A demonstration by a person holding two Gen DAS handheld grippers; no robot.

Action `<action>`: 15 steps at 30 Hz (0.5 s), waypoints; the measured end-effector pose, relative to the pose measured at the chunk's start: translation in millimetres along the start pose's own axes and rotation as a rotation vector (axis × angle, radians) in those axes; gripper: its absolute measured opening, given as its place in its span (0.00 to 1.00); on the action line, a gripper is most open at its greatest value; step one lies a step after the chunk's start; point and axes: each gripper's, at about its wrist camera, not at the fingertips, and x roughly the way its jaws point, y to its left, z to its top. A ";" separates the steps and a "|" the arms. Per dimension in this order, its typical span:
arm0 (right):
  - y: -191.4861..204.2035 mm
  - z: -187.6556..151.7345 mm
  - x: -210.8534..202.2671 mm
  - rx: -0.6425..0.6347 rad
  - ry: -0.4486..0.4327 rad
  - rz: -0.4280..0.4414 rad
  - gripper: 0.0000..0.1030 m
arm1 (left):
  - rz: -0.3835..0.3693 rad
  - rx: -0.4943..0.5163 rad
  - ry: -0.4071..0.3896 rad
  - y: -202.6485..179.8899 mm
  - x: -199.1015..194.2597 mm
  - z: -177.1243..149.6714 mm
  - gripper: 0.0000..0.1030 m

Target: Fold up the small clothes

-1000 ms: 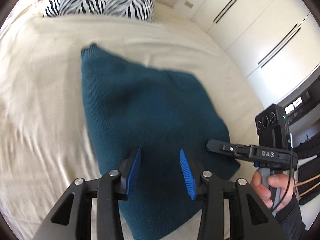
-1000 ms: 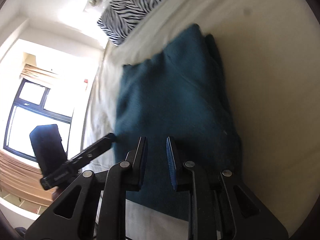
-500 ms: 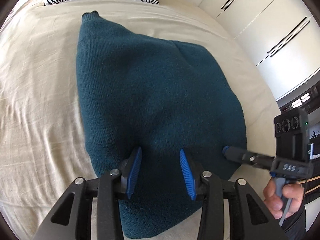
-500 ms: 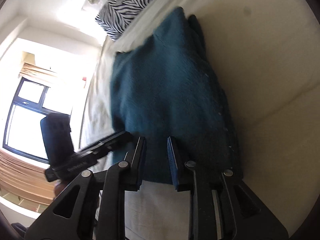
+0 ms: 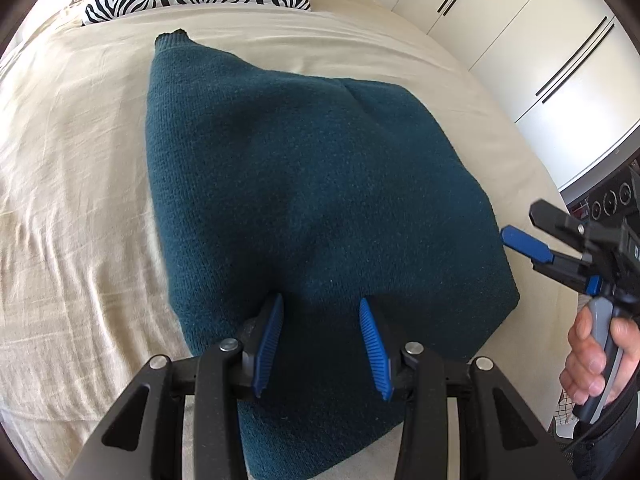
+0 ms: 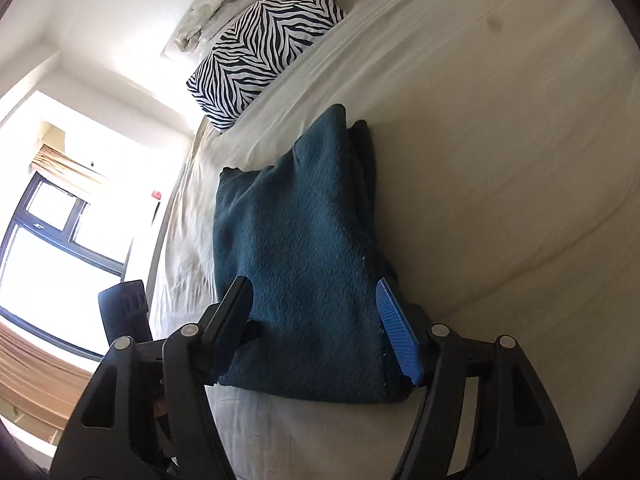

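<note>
Lying folded on the bed (image 5: 80, 168), the teal sweater (image 5: 312, 200) sits beneath both empty, spread tongs (image 5: 320, 344) (image 6: 316, 320).

A home bedroom — a bed (image 5: 72, 168) in cream sheets, a zebra-print pillow (image 6: 262, 46) at its far end, white wardrobe doors (image 5: 552, 36) right, probably built-in — a window (image 6: 48, 248) left.

Daylight floods my right wrist view from the black-framed window (image 6: 60, 248), blown out to white glare. The cream bed sheet (image 5: 80, 168) is bright and evenly lit, while the dark teal knitted garment (image 5: 304, 184) shows soft shadows. Both fisheye views bend strongly at their black-vignetted edges, otherwise sharp.
</note>
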 end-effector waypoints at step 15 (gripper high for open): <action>-19.5 49.0 75.0 0.066 0.114 -0.009 0.59 | -0.129 -0.312 -0.095 86.8 -31.6 1.7 0.79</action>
